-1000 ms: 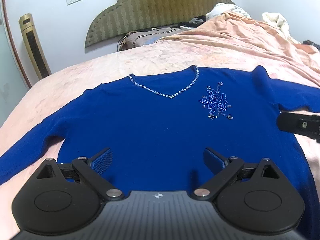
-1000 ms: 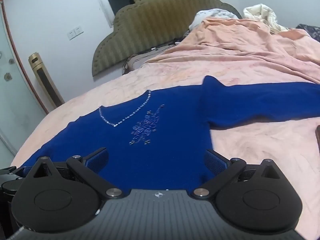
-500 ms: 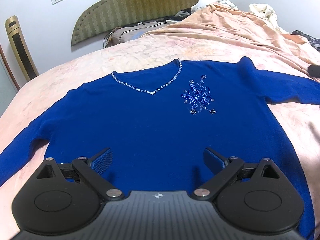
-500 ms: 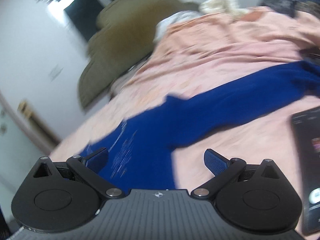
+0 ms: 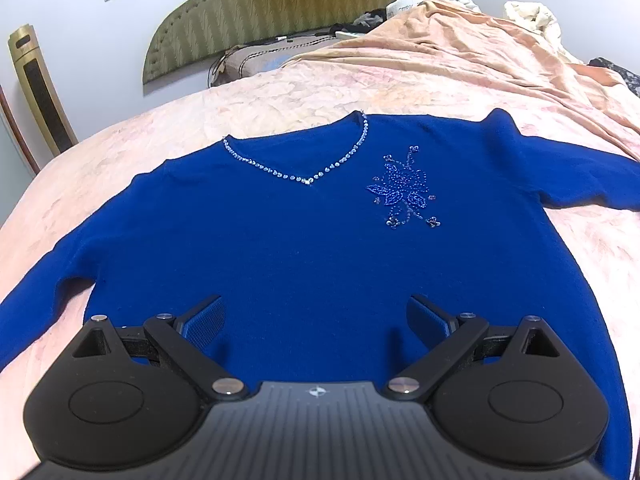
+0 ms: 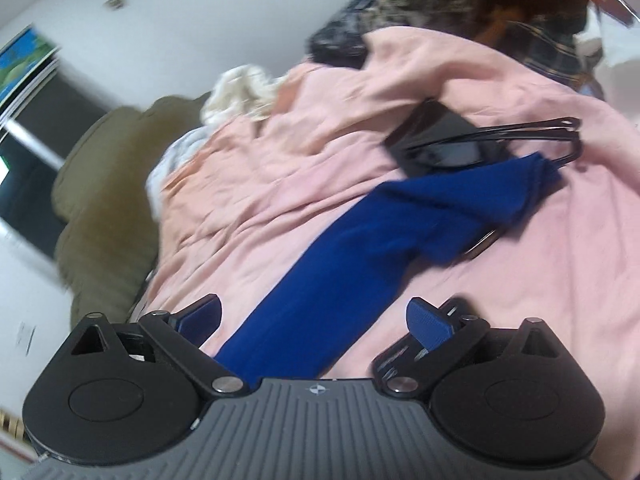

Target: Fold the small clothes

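Note:
A royal-blue long-sleeved V-neck sweater (image 5: 304,240) lies flat, front up, on the pink bedspread (image 5: 320,92), with a beaded neckline and a beaded flower on its chest. My left gripper (image 5: 314,318) is open and empty above the sweater's lower hem. In the right wrist view the sweater's right sleeve (image 6: 360,248) stretches away across the bed, its cuff lying over a dark phone (image 6: 444,140). My right gripper (image 6: 314,320) is open and empty above that sleeve near the shoulder end.
Black-framed glasses (image 6: 500,136) lie on the phone by the cuff. A rumpled peach blanket (image 5: 460,40) and a heap of clothes (image 6: 460,12) fill the far right of the bed. An olive headboard (image 5: 280,4) stands behind, with a gold-coloured tower unit (image 5: 38,88) at left.
My right gripper has swung fast to the right, from over the sweater's body to along its right sleeve. The left gripper has shifted only slightly over the hem. Both stay open.

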The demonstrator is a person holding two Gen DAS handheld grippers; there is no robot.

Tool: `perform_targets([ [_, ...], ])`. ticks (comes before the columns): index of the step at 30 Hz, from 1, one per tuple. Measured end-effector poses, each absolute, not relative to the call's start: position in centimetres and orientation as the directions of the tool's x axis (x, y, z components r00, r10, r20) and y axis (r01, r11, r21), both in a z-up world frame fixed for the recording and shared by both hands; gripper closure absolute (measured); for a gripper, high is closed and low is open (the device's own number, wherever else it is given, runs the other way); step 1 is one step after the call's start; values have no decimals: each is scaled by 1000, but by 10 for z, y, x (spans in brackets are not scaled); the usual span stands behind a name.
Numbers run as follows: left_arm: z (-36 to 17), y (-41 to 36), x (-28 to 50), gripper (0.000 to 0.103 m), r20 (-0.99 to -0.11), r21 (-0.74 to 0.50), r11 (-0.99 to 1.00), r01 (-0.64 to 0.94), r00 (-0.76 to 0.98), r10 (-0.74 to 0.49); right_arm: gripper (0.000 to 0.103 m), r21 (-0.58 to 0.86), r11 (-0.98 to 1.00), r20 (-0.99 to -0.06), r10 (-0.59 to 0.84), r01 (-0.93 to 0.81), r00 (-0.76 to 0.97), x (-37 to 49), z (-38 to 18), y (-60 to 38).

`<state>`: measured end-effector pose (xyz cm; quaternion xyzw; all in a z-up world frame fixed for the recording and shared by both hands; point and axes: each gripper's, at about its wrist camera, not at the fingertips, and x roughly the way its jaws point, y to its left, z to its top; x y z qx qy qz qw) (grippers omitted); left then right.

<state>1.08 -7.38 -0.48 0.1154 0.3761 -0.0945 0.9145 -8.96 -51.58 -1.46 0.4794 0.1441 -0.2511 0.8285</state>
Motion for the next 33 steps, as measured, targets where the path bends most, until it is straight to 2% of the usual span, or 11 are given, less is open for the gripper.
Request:
perform_targets([
  [8, -11, -75, 19, 5, -729, 148, 955, 256, 681, -70, 22, 763, 298, -509, -271, 574, 817, -66, -43, -555],
  [11, -11, -72, 20, 5, -734, 149, 955, 255, 675, -65, 50, 735, 314, -516, -316, 601, 796, -57, -40, -556],
  [13, -8, -68, 20, 5, -733, 148, 957, 251, 677, -65, 86, 722, 303, -527, -342, 622, 778, -53, -39, -556],
  [14, -7, -65, 20, 5, -731, 148, 957, 248, 680, -64, 91, 721, 306, -523, -349, 622, 778, -52, -38, -557],
  [20, 0, -44, 19, 5, -718, 152, 968, 198, 695, -30, 91, 548, 547, -432, -463, 633, 774, -18, 16, -515],
  [23, 0, -34, 19, 5, -720, 150, 973, 177, 694, -16, 91, 369, 788, -351, -372, 492, 859, 25, 48, -445],
  [25, 0, -27, 18, 5, -720, 152, 975, 164, 694, -5, 90, 198, 939, -332, -206, 282, 920, 55, 57, -377],
  [27, 0, -20, 17, 5, -721, 157, 976, 152, 693, 8, 77, 54, 998, -430, 56, -36, 901, 78, 47, -308],
  [28, 0, -15, 17, 5, -721, 160, 977, 144, 693, 16, 56, 30, 983, -515, 170, -180, 840, 87, 36, -280],
  [30, 0, -5, 15, 5, -720, 164, 979, 123, 693, 33, 50, 35, 950, -608, 266, -310, 748, 91, 13, -245],
  [33, -2, 10, 16, 5, -726, 152, 984, 93, 686, 47, 49, 43, 939, -644, 287, -340, 710, 89, -1, -239],
])
